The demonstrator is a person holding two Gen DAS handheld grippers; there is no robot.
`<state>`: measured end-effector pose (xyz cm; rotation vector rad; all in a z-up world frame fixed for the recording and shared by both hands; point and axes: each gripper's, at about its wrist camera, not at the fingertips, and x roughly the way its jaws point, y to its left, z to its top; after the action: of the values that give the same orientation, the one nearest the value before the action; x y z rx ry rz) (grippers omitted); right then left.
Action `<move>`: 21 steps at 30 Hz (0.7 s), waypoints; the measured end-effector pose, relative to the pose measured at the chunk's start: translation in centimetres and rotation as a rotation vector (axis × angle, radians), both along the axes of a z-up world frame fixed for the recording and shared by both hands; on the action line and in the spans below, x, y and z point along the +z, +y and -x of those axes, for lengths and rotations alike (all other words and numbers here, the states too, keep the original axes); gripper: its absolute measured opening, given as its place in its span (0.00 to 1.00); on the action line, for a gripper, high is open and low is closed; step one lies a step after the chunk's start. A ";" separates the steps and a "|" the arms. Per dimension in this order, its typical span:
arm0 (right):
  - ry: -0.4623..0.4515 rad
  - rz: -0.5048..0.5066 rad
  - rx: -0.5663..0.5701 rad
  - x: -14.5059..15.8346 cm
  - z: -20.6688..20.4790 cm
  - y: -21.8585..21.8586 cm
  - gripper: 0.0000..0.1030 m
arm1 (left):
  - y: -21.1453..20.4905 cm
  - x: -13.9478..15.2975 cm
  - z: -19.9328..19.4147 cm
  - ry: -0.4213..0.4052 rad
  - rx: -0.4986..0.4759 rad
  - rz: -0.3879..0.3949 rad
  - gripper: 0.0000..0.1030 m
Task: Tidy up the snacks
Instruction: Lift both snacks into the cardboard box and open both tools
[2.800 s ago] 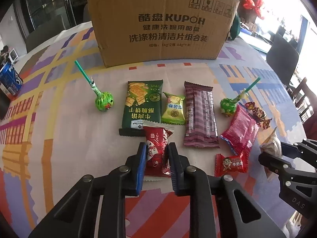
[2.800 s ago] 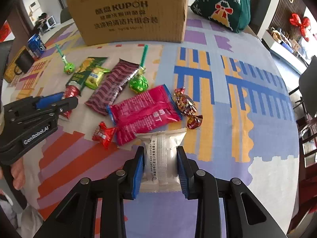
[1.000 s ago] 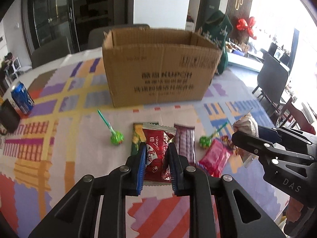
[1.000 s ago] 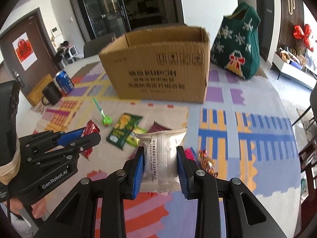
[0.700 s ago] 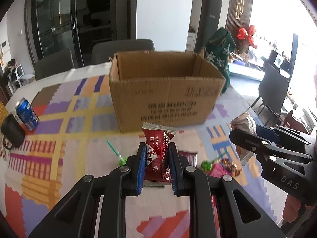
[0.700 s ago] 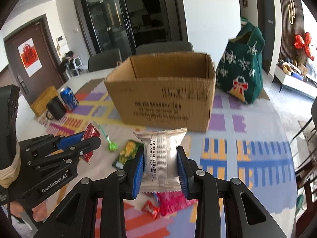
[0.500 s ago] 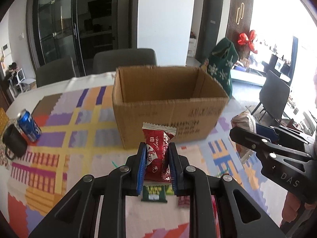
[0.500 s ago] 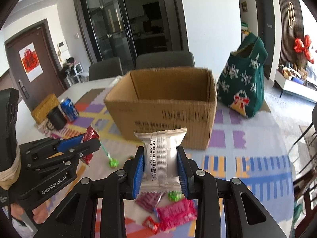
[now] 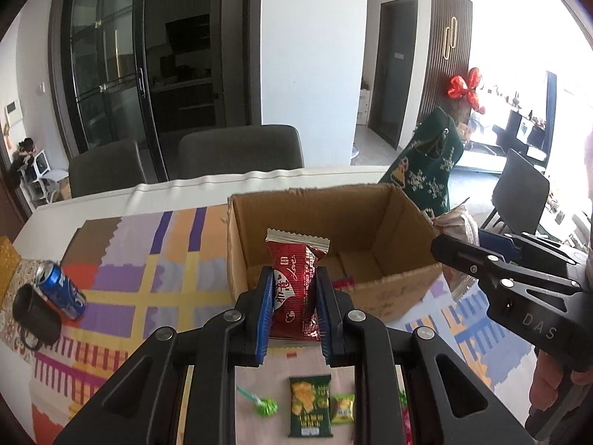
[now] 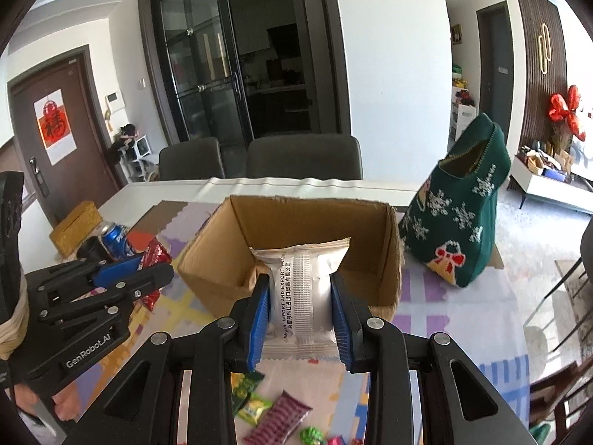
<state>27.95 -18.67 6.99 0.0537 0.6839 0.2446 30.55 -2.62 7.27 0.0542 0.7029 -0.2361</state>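
The left gripper (image 9: 292, 309) pinches a red snack packet (image 9: 295, 289); the right gripper (image 10: 299, 309) clamps a white packet (image 10: 301, 289). Both hang before the open cardboard box (image 9: 333, 222). Best carry each fully over the rim before releasing.

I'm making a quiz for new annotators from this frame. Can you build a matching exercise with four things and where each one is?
Things:
1. red snack packet
2. white snack packet
3. blue can
4. green lollipop

Places:
A. lying on the tablecloth below the grippers
B. clamped in the right gripper
C. beside the black mug
D. clamped in the left gripper

Pairs: 1-D, 2-B, 3-C, 4-A
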 end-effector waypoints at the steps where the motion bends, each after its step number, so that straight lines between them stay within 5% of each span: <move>1: 0.002 -0.005 -0.001 0.0 -0.4 -0.1 0.31 | 0.0 0.0 -0.6 0.003 0.001 -0.001 0.22; 18: 0.056 0.048 -0.006 -1.0 -7.4 1.4 0.32 | 0.1 -1.8 -7.9 0.125 0.021 -0.015 0.24; 21: 0.079 0.076 -0.001 -1.5 -8.1 1.7 0.41 | -0.3 -1.5 -7.2 0.090 0.057 -0.092 0.57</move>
<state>36.03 -17.01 5.54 -0.0092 0.7710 0.2159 37.72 -2.90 5.76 0.1117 0.8033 -0.1526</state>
